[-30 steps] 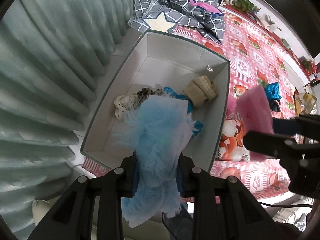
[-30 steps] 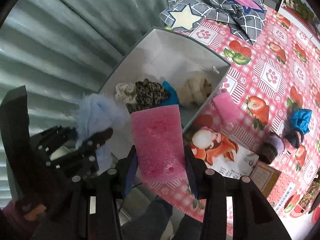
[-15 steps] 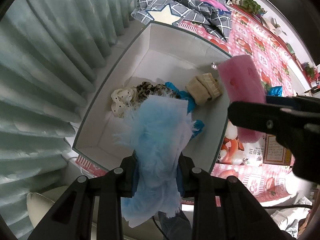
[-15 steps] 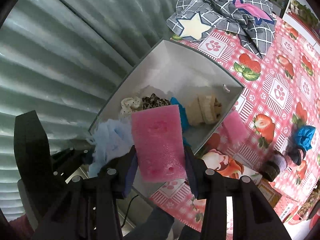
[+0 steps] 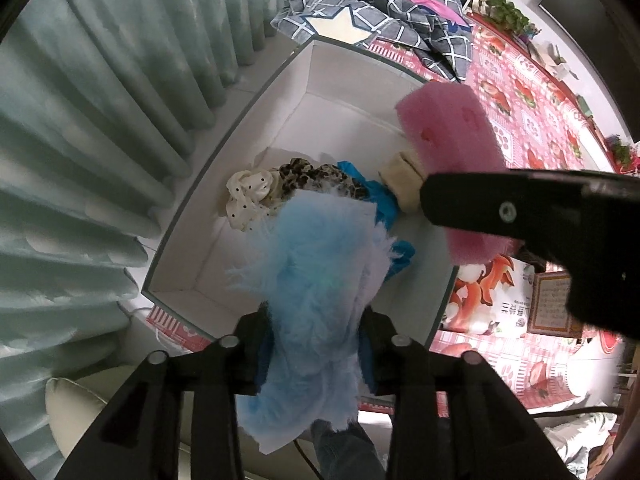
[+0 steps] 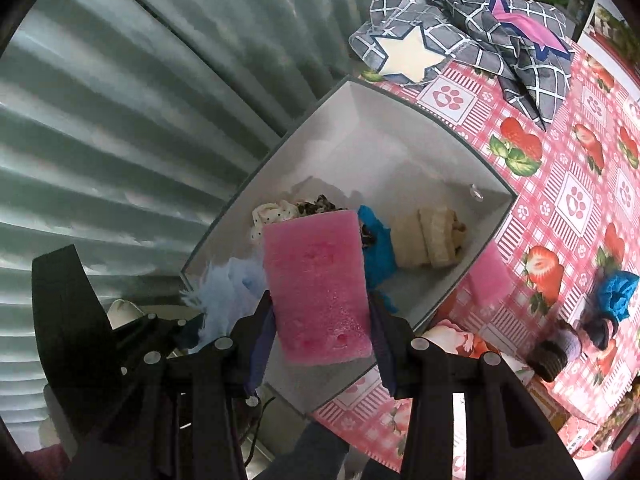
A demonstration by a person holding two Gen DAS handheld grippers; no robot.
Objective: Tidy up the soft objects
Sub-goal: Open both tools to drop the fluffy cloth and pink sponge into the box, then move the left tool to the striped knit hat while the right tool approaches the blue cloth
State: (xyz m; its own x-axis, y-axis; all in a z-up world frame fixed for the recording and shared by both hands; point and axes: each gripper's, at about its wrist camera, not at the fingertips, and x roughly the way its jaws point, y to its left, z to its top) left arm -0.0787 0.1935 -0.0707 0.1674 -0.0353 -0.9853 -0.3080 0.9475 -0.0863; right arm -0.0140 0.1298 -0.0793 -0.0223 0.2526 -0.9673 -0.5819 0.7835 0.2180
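My left gripper (image 5: 314, 344) is shut on a fluffy light-blue cloth (image 5: 320, 280) and holds it above the near end of a white box (image 5: 248, 120). My right gripper (image 6: 322, 336) is shut on a pink sponge (image 6: 318, 280), held above the same box (image 6: 360, 132); the sponge also shows in the left wrist view (image 5: 452, 144). In the box lie a spotted cream cloth (image 5: 248, 192), a leopard-print cloth (image 5: 312, 176), a blue cloth (image 6: 378, 248) and a rolled beige cloth (image 6: 432, 236).
The box stands at the edge of a table with a red strawberry tablecloth (image 6: 572, 200), next to a green curtain (image 5: 100, 120). A grey checked cloth with a star (image 6: 460, 36) lies beyond the box. A fox-print pack (image 5: 492, 292), a second pink sponge (image 6: 488, 280) and a blue scrunchie (image 6: 616, 292) lie to the right.
My right gripper has moved left with the pink sponge, from beside the box to above it. My left gripper still holds the blue cloth over the box's near end.
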